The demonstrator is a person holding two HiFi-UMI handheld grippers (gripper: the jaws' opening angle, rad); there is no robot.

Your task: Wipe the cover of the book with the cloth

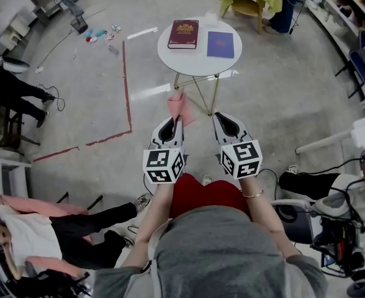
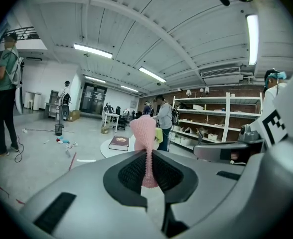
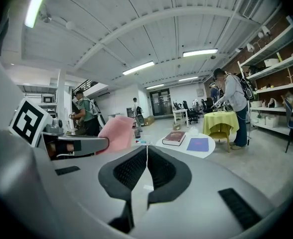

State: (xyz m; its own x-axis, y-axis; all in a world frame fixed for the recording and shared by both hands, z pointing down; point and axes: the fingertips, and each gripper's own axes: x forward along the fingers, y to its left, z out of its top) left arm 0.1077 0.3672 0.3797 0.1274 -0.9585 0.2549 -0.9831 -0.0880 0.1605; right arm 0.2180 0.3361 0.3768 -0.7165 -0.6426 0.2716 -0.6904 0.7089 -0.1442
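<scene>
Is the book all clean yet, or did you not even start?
Not started wiping. Done: the left claw is shut on the pink cloth. The right claw is shut, empty. To do: reach the book on the white table ahead and wipe its cover.

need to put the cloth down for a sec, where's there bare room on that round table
The near part of the round white table, in front of the dark red book and the purple booklet, is bare: the widest patch. A narrow strip runs between those two. The far half is crowded by them.
</scene>
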